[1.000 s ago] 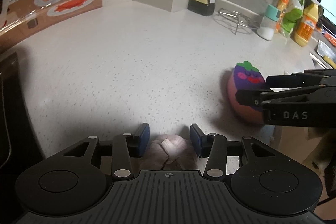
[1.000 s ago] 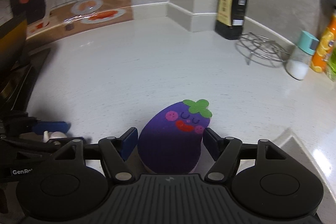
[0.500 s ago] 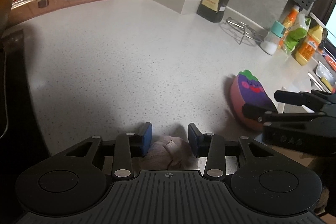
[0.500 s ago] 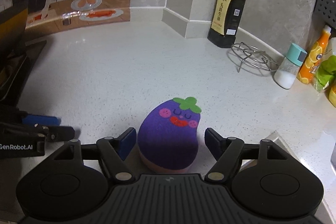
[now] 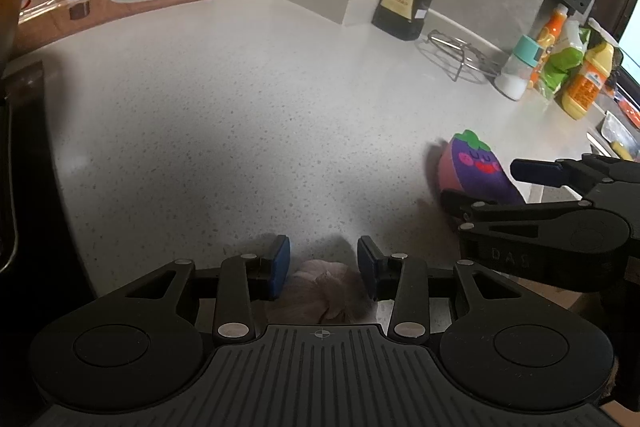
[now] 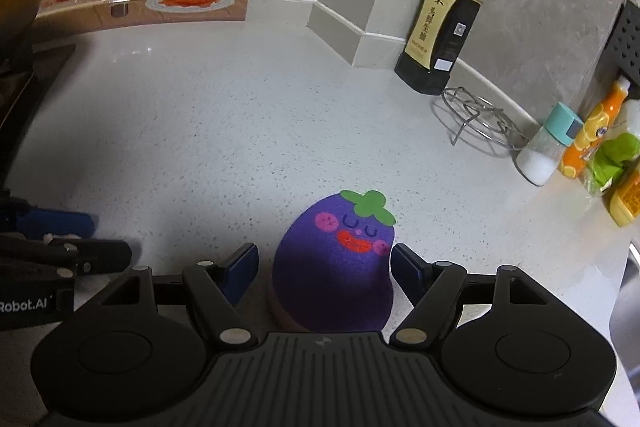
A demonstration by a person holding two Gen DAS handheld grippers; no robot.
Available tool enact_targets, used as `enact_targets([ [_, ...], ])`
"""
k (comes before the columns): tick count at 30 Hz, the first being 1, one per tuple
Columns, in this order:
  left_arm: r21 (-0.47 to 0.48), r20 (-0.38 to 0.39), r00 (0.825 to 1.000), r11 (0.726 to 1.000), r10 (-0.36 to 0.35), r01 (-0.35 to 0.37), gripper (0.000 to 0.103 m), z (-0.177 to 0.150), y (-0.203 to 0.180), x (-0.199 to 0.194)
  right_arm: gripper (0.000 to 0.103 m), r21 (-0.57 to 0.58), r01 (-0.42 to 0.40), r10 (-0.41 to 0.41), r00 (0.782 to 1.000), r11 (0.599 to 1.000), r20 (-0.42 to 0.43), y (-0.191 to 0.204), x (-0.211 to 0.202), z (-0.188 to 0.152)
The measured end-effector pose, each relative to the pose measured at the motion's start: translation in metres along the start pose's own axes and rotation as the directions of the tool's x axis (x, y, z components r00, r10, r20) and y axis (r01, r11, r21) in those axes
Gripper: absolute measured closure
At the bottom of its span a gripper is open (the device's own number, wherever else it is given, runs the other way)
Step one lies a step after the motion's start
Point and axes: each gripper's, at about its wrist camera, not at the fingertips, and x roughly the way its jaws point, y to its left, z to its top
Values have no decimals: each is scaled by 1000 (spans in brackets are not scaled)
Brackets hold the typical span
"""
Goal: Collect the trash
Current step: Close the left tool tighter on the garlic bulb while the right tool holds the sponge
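Lower centre of each frame: my left tongs (image 5: pixel 323 263), closing, straddle a garlic bulb (image 5: pixel 320 293) on the worktop (image 5: pixel 240 115); my right tongs (image 6: pixel 324 267) stand wide around an eggplant sponge (image 6: pixel 340 259).

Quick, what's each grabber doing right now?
Left gripper: closing around the garlic bulb.
Right gripper: open, eggplant sponge between its fingers, not squeezed.
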Motion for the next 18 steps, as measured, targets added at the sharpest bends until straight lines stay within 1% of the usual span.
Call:
enact_targets([
  [1, 7, 11, 1000, 1000, 2, -2, 64, 0, -1, -2, 29, 5, -2, 2, 1000, 1000, 0, -1, 0, 0],
  [3, 23, 40, 999, 1000, 0, -1, 64, 2, -4, -10, 29, 13, -5, 5, 1000, 1000, -2, -2, 2, 0],
  [5, 44, 55, 998, 999, -18, 16, 64, 4, -7, -17, 29, 23, -8, 8, 1000, 1000, -10, -4, 5, -1],
  [8, 100, 62, 998, 995, -32, 26, 64, 3, -14, -27, 29, 44, -12, 12, 1000, 999, -17, -9, 8, -2],
  [10, 143, 56, 998, 989, -29, 21, 64, -2, -18, -31, 29, 84, -21, 21, 1000, 996, 3, -16, 6, -3],
  [13, 192, 61, 998, 981, 6, -17, 63, -9, -24, -30, 29, 179, -88, 79, 995, 980, 54, -33, 1, -7],
  [15, 200, 61, 998, 979, 22, -34, 63, -9, -25, -27, 29, 227, -149, 136, 988, 962, 72, -44, 3, -12],
  [16, 203, 58, 998, 978, 32, -43, 63, -9, -27, -25, 29, 246, -179, 167, 984, 953, 69, -48, 6, -14],
  [18, 221, 59, 997, 973, 47, -59, 63, -9, -30, -23, 29, 270, -195, 190, 981, 943, 45, -52, 11, -15],
])
